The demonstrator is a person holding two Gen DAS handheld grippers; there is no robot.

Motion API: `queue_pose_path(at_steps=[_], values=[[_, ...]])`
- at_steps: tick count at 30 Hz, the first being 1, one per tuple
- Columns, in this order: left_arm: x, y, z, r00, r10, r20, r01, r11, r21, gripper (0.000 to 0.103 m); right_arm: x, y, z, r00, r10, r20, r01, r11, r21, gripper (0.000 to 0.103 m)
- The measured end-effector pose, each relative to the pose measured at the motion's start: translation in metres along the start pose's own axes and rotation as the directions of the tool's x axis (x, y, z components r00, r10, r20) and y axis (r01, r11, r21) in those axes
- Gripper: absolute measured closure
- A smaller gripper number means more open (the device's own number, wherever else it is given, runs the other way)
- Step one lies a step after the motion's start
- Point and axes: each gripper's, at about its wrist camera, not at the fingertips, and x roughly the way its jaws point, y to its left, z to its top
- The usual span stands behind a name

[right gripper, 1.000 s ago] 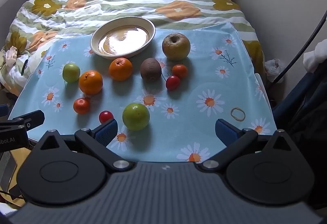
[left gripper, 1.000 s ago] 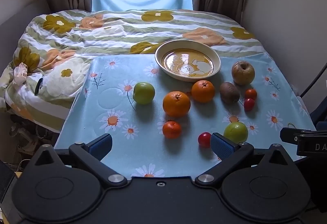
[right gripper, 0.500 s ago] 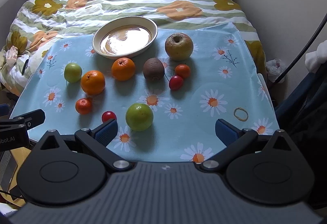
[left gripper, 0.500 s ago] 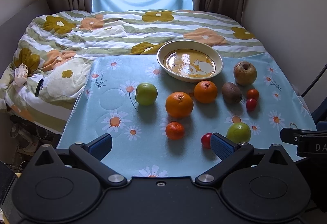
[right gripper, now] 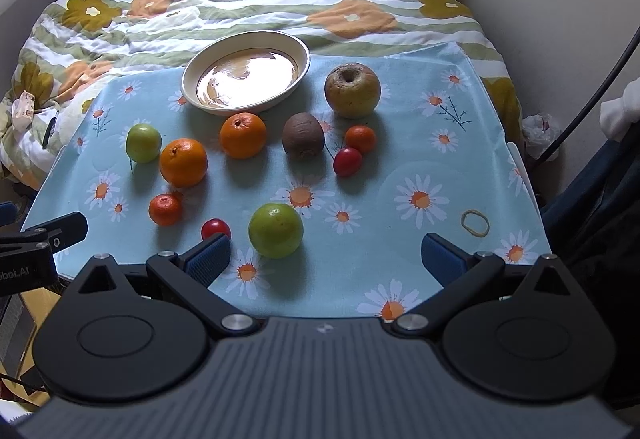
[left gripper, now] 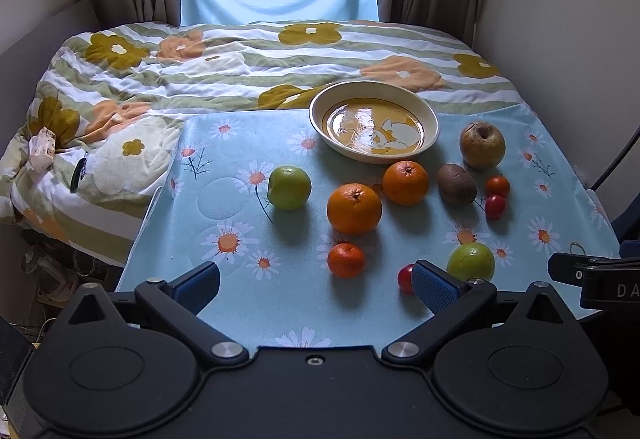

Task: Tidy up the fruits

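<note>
Low in each wrist view, both tools hang at the near edge of the daisy-print cloth (right gripper: 420, 143), each with its blue-padded fingers spread wide and nothing between them: the left gripper (left gripper: 316, 285) and the right gripper (right gripper: 326, 253). Closest to the right gripper, just above its gap and a little left of centre, sits a green apple (right gripper: 275, 230), with a small red tomato (right gripper: 216, 228) touching the frame edge of its left finger pad. In the left view that same apple lies lower right, beyond the right pad, so the right tool looks the nearer and straighter one for it; the small mandarin (left gripper: 346, 259) lies nearly dead ahead of the left tool. Farther up the frames come two oranges (right gripper: 183, 162) and (right gripper: 243, 135), a second green apple (right gripper: 143, 143) at the left, a kiwi (right gripper: 303, 135) lying slightly lengthwise across the frame, and a tomato pair (right gripper: 348, 161) beside it. Beyond, a browned apple (right gripper: 352, 90) stands right of the empty bowl (right gripper: 188, 79), the likely destination, at the cloth's far edge, upper centre, well apart from both tools.
</note>
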Motion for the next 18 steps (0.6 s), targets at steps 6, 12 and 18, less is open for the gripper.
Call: queue_pose_path(at_steps=[6, 12, 18], values=[[0.0016, 0.0008, 0.0015, 1.0, 0.0, 0.0, 0.0, 1.0, 0.0, 0.0, -0.0002, -0.0009, 0.0009, 1.0, 0.002, 0.001, -0.002, 1.0, -0.004, 0.0], [0.0042, 0.0011, 0.0027, 1.0, 0.003, -0.007, -0.003, 1.0, -0.002, 0.0, 0.0019, -0.0025, 0.0018, 1.0, 0.005, -0.002, -0.005, 1.0, -0.003, 0.0], [0.0047, 0.0008, 0.0029, 1.0, 0.007, -0.003, -0.007, 1.0, 0.001, 0.0, 0.0021, -0.0008, 0.0025, 1.0, 0.004, -0.002, -0.004, 1.0, -0.002, 0.0]])
